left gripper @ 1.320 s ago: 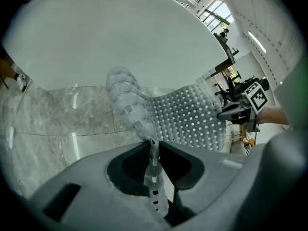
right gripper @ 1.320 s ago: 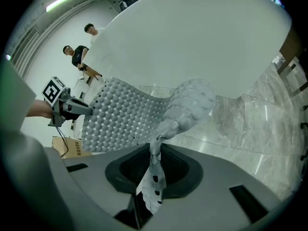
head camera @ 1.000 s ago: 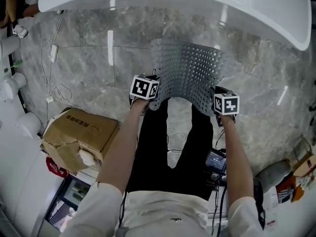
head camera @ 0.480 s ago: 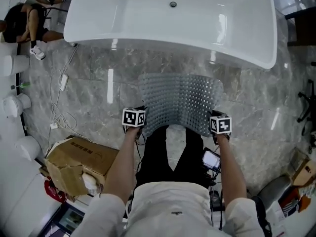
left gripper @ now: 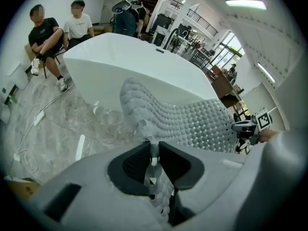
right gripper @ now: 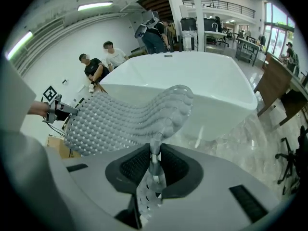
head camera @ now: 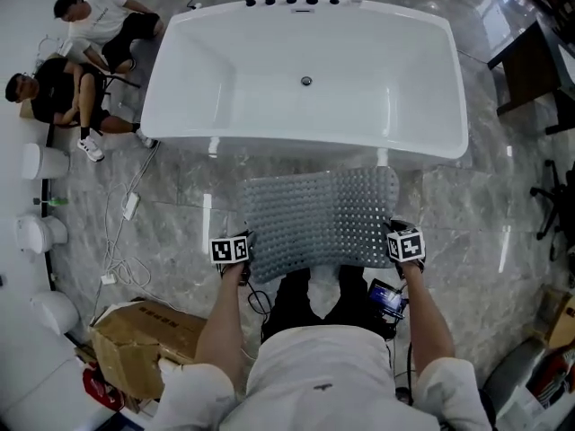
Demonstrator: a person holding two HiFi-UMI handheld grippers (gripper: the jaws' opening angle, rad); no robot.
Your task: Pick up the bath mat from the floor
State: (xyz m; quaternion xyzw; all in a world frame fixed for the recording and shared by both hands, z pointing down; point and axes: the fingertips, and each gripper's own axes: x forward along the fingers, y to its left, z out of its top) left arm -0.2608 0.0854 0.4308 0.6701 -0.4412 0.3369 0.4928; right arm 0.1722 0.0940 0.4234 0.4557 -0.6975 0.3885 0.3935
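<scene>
Since a second ago, the left claw [head camera: 243,257] and right claw [head camera: 396,237] have been raised. The bath mat [head camera: 323,218], then sagging by the legs, is now spread wider between them. Both forearms are stretched forward and downward, the claws tilted steeply toward the floor [head camera: 180,187]. Each claw is clamped on a near corner of the mat; this pinched edge is shown only in the gripper views. The cardboard box [head camera: 135,348] is seen in full only from the head view. The mat is held in the air before the bathtub [head camera: 305,106], which is now seen whole rather than only at its rim. Two seated people [head camera: 81,52] are seen beyond its left end.
</scene>
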